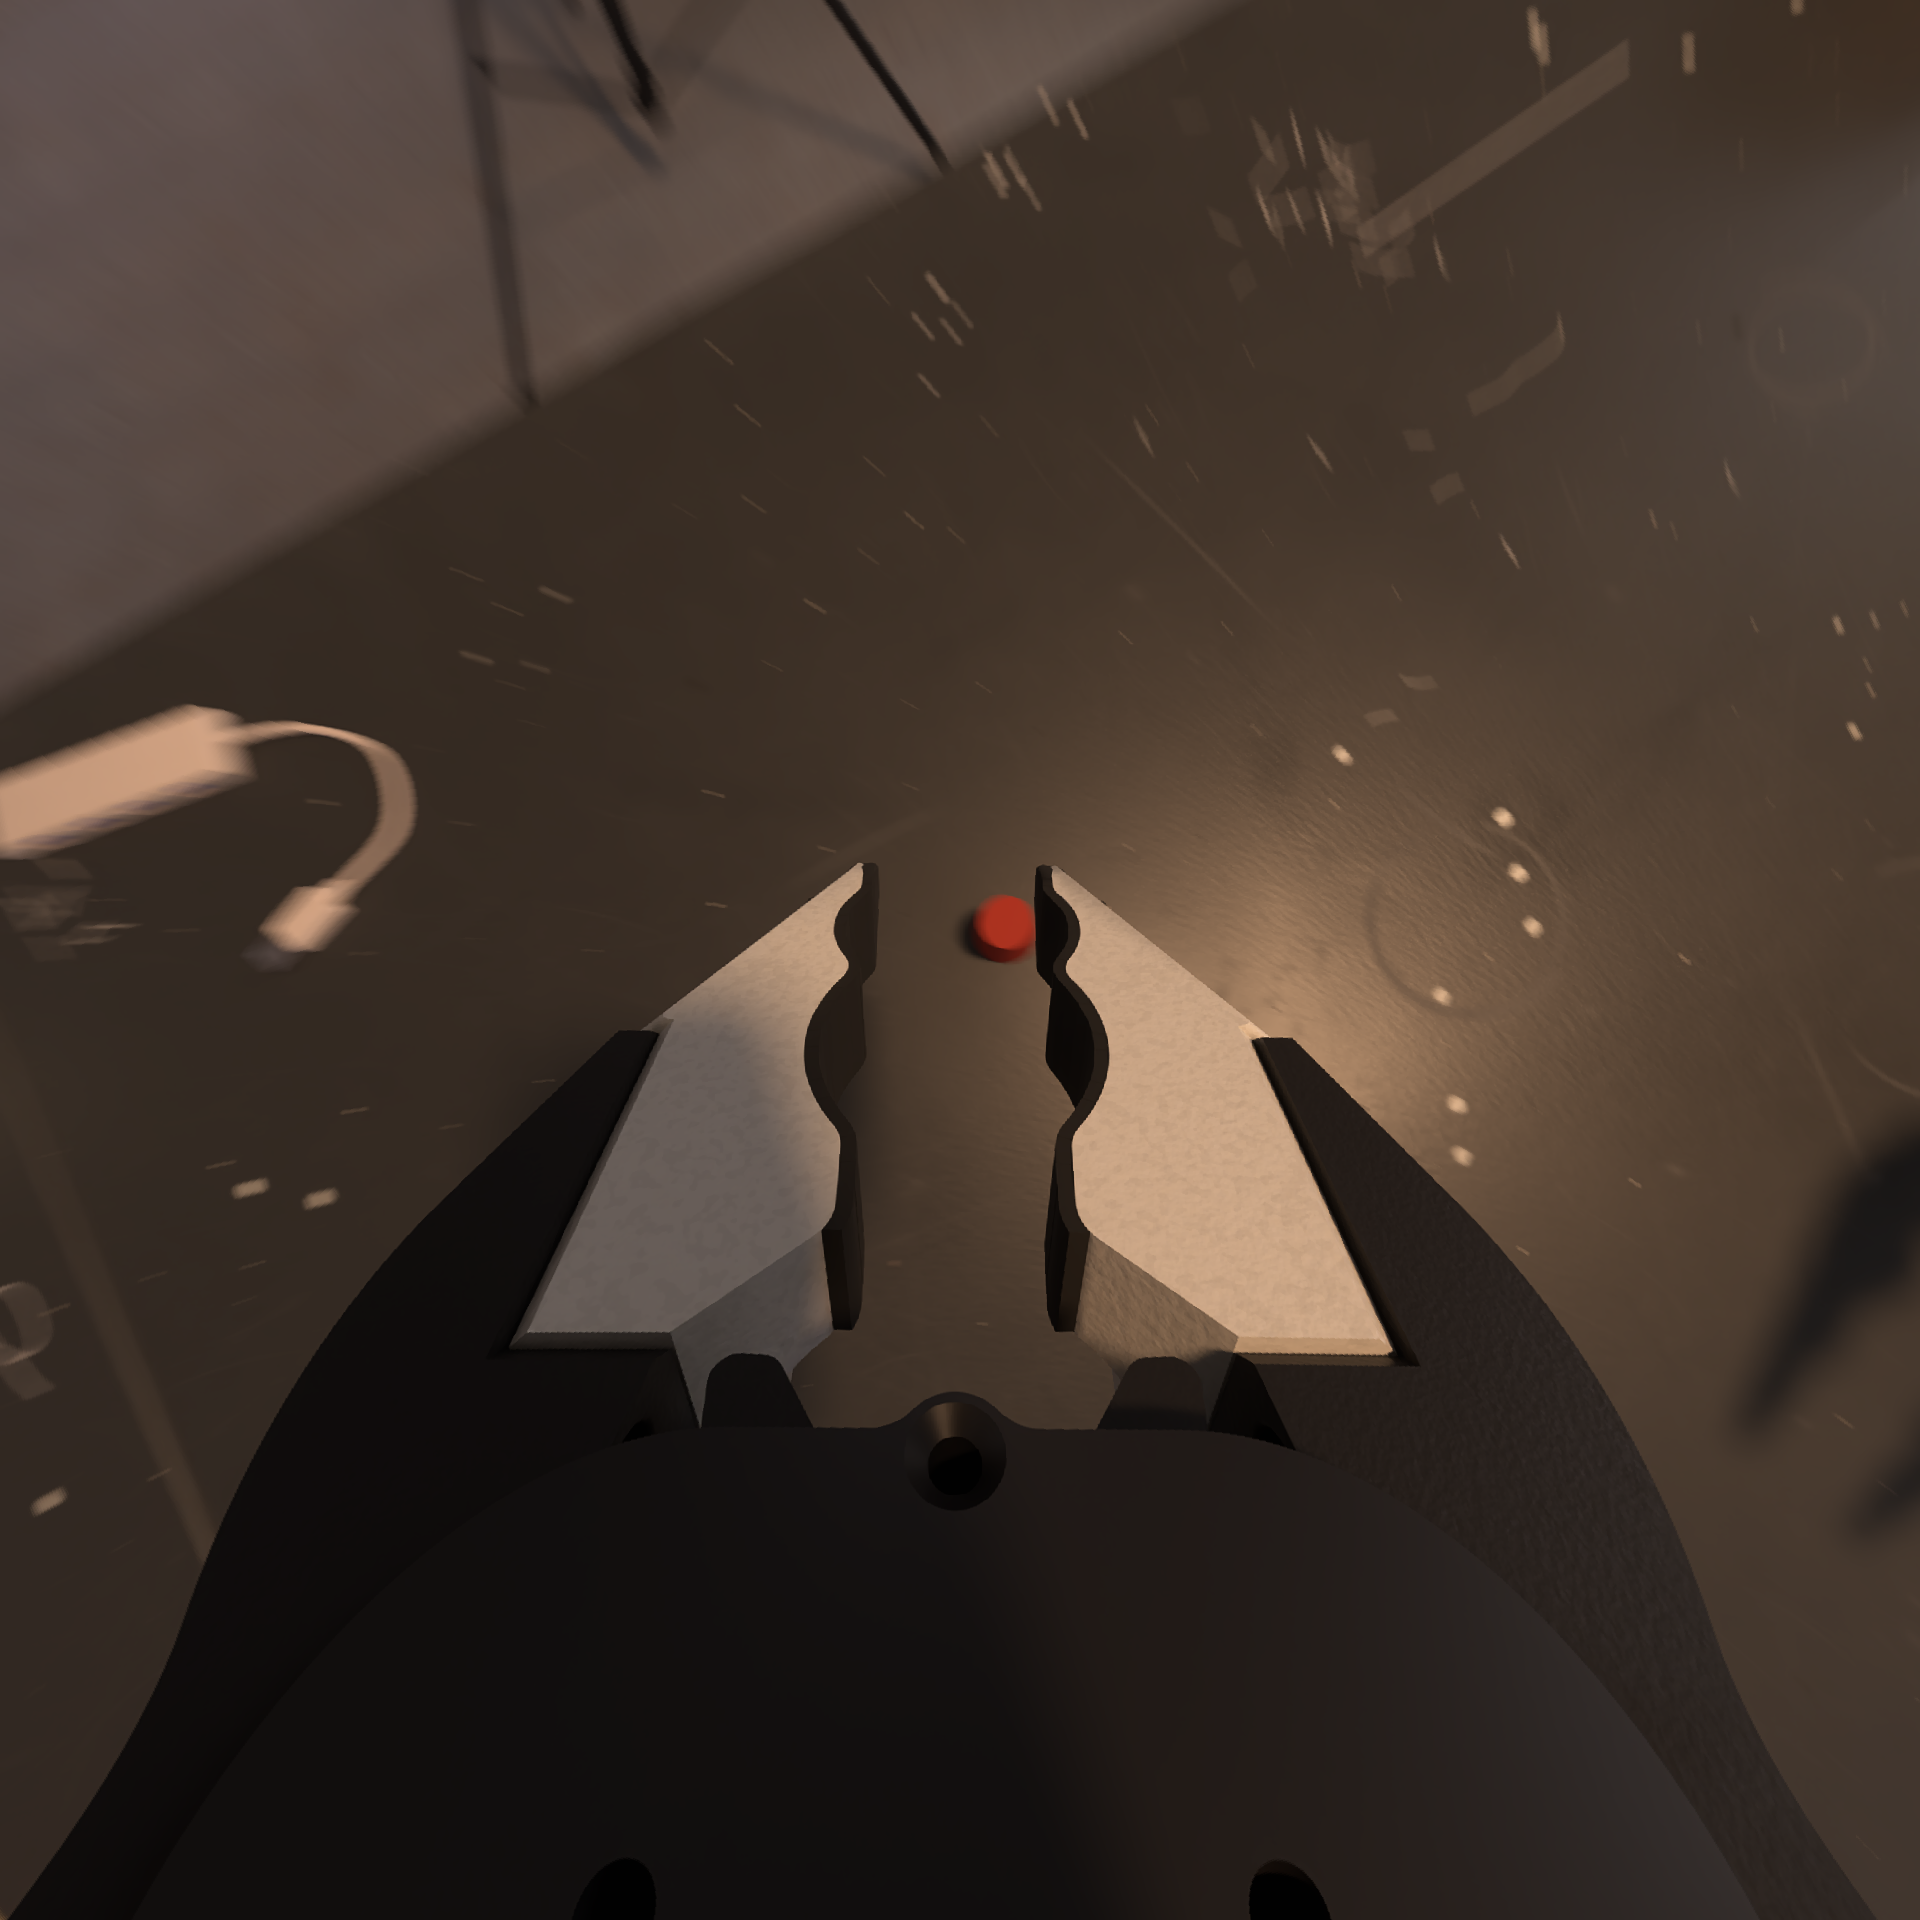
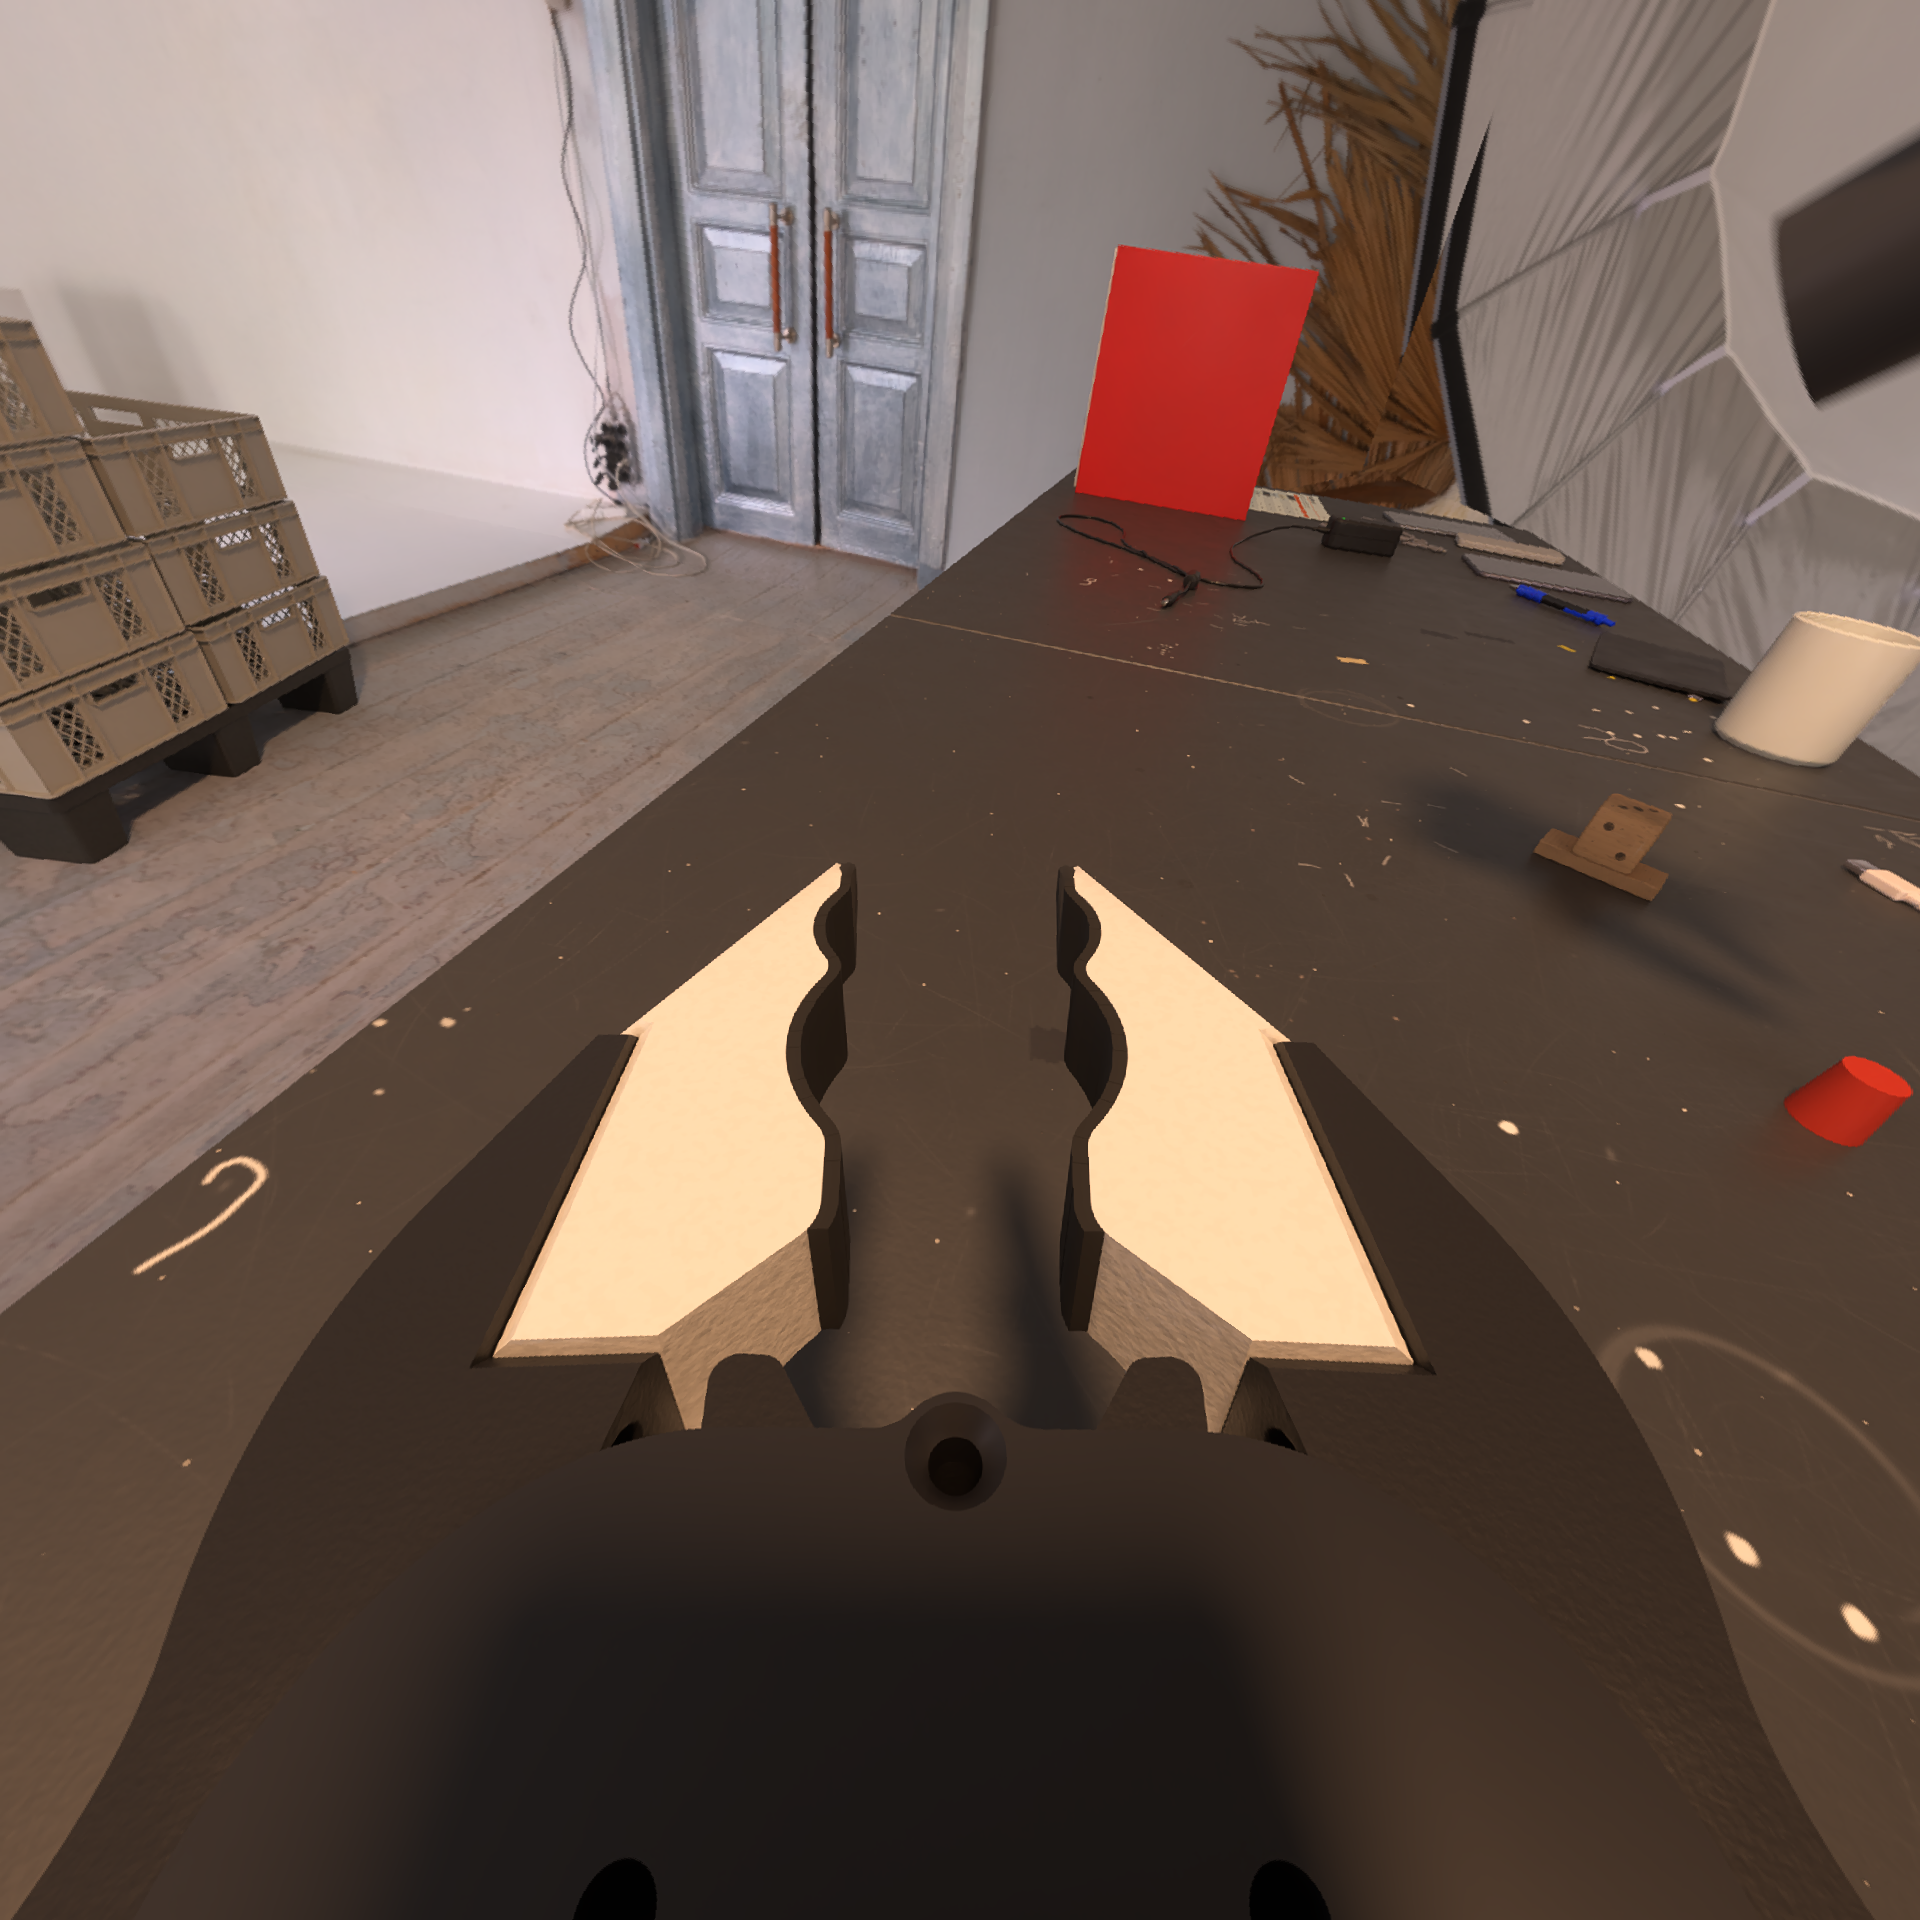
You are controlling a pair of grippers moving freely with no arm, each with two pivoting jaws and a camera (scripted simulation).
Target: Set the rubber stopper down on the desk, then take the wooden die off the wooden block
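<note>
Red rubber stopper (image 1: 1004, 928) sits on the dark desk (image 1: 1195, 644), seen from above in the left wrist view just past the tips of the left gripper (image 1: 957, 878), nearer its right-hand finger. That gripper's fingers stand apart with nothing between them, clear of the stopper. Left of the stopper, well apart, lies a pale adapter with a short looped cable (image 1: 223, 805), blurred.

From the right wrist view the stopper (image 2: 1847, 1099) rests on the desk (image 2: 1039, 748) on its side or tilted. Beyond the stopper, farther along the desk, the wooden die (image 2: 1621, 828) stands on the wooden block (image 2: 1600, 864), tilted. Farther still past the die stands a cream cup (image 2: 1816, 688). A red board (image 2: 1193, 380) stands upright at the far end of the desk, with a black cable (image 2: 1164, 556) lying before it. The right gripper (image 2: 956, 883) hovers above bare desk, well to the left of the stopper, its fingers apart and empty.
</note>
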